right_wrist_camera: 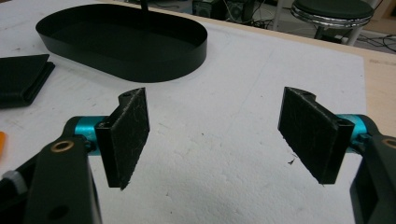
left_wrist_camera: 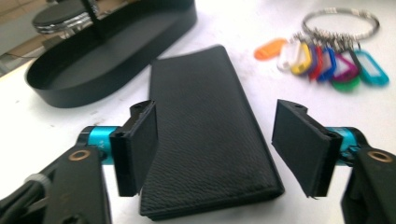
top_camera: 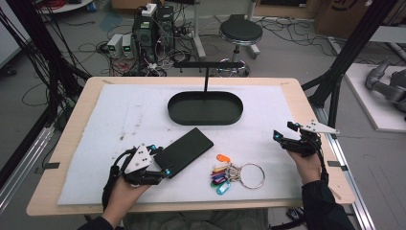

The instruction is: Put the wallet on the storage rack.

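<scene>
The black leather wallet lies flat on the white mat covering the desk, in front of the black oval tray and just left of the key ring with coloured tags.

Left tongs: spread wide, straddling the wallet's near short end. In the left gripper view the wallet runs straight away from the camera between the two pads, its long axis in line with the tongs' reach. The left pad stands at or just touching the wallet's long edge; the right pad is clear of the opposite edge. No pinch is made yet.

Right tongs: spread and empty, hovering over bare mat at the desk's right side, well apart from the wallet.

Judgement: the left hand is plainly the nearer. Closing across the wallet's narrow width should secure it.
</scene>
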`<state>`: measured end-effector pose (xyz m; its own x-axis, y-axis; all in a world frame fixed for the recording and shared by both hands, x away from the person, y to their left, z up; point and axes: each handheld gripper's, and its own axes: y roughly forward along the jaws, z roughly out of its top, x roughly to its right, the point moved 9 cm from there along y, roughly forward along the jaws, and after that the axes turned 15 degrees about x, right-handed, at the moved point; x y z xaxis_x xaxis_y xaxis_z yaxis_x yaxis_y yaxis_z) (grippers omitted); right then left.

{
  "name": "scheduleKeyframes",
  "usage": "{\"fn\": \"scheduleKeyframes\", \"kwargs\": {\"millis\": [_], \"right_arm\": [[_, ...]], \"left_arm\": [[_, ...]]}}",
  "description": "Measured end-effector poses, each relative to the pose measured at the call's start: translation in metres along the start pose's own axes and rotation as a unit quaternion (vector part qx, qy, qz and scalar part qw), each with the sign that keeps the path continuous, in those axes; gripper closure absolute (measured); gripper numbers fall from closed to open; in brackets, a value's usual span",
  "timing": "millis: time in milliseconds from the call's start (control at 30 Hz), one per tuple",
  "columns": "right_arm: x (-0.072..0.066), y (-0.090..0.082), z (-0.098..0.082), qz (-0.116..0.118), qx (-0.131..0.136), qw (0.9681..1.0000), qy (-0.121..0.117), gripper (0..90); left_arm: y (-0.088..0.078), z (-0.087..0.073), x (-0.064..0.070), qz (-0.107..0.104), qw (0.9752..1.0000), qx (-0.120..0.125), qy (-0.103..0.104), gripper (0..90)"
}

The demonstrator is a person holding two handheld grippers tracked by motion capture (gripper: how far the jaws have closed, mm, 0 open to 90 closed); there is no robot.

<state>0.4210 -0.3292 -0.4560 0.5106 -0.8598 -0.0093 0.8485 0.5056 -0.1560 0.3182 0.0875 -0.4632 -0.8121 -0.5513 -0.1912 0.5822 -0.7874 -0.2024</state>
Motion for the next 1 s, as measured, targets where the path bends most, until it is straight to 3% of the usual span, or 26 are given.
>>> {"fn": "scheduleKeyframes", "kwargs": {"millis": [133, 300, 433, 500, 733, 867, 1000], "right_arm": [[0.0, 0.001, 0.0, 0.0, 0.0, 1.0, -0.001, 25.1], [0.0, 0.0, 0.0, 0.0, -0.002, 1.0, -0.001, 25.1], [0.0, 0.0, 0.0, 0.0, -0.001, 1.0, 0.0, 25.1], [0.0, 0.0, 0.0, 0.001, -0.001, 1.0, 0.0, 25.1], [0.0, 0.0, 0.0, 0.002, -0.003, 1.0, 0.0, 25.1], [-0.001, 0.0, -0.001, 0.003, -0.003, 1.0, -0.002, 25.1], [-0.001, 0.001, -0.001, 0.003, -0.003, 1.0, -0.002, 25.1]], "left_arm": [[0.005, -0.007, 0.007, -0.011, 0.9997, -0.019, 0.005, 32.6], [0.009, -0.014, 0.015, -0.024, 0.9981, -0.044, 0.037, 34.6], [0.012, -0.022, 0.02, -0.029, 0.9937, -0.074, 0.078, 39.4], [0.013, -0.025, 0.021, -0.033, 0.9922, -0.084, 0.087, 39.4], [0.015, -0.034, 0.021, -0.034, 0.99, -0.101, 0.093, 41.5], [0.016, -0.035, 0.022, -0.033, 0.9883, -0.103, 0.108, 41.5], [0.017, -0.035, 0.022, -0.032, 0.9888, -0.103, 0.104, 42.2]]}}
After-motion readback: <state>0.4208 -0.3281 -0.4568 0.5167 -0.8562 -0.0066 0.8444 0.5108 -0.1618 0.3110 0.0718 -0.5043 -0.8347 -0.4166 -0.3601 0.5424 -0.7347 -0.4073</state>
